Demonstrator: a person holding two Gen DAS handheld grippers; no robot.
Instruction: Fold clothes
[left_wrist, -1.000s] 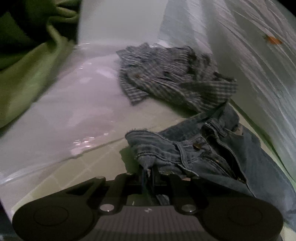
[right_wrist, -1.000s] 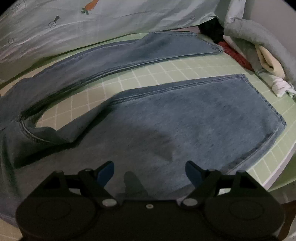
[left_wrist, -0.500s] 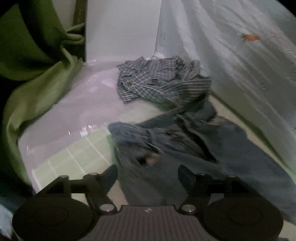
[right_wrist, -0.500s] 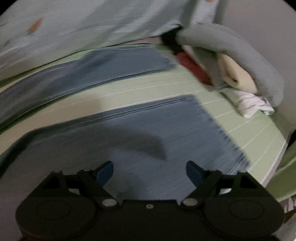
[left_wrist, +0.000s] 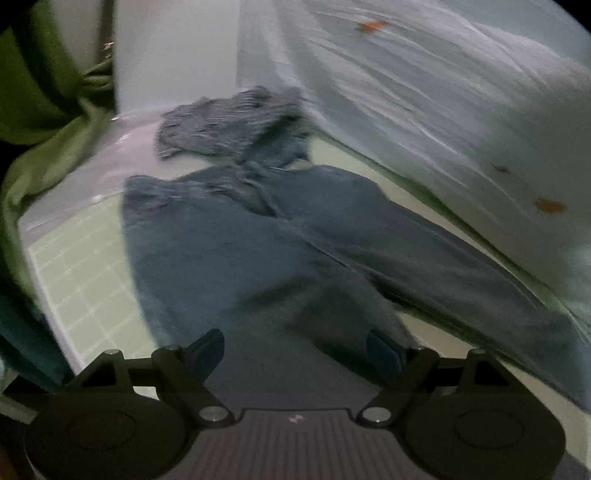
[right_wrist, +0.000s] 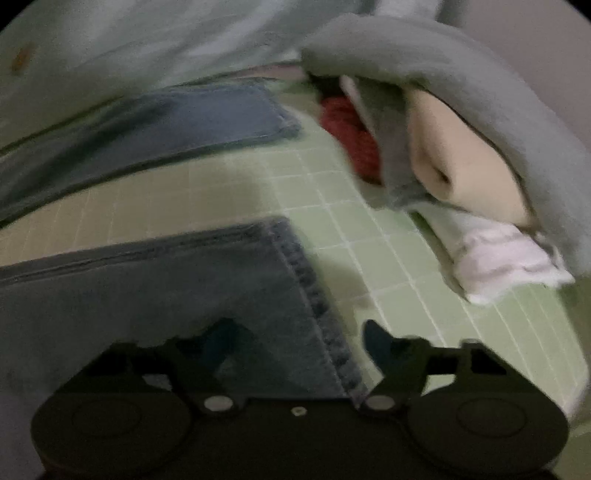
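Blue jeans (left_wrist: 258, 251) lie spread on a green grid mat (left_wrist: 81, 266), waistband at the far end, legs running toward me. My left gripper (left_wrist: 295, 349) is open and empty, above the near leg's thigh. In the right wrist view the near leg's hem (right_wrist: 306, 280) lies just ahead, and the far leg's hem (right_wrist: 221, 114) lies behind it. My right gripper (right_wrist: 295, 341) is open, empty, straddling the near leg's hem edge.
A crumpled checked shirt (left_wrist: 229, 125) lies beyond the jeans' waistband. A pale sheet with carrot prints (left_wrist: 443, 110) rises along the far side. Green fabric (left_wrist: 37, 110) hangs at left. A pile of grey, cream, white and red clothes (right_wrist: 461, 147) sits at the mat's right end.
My left gripper let go of the jeans' waistband, opened and drew back along the leg. My right gripper moved right, from mid-leg to the near leg's hem.
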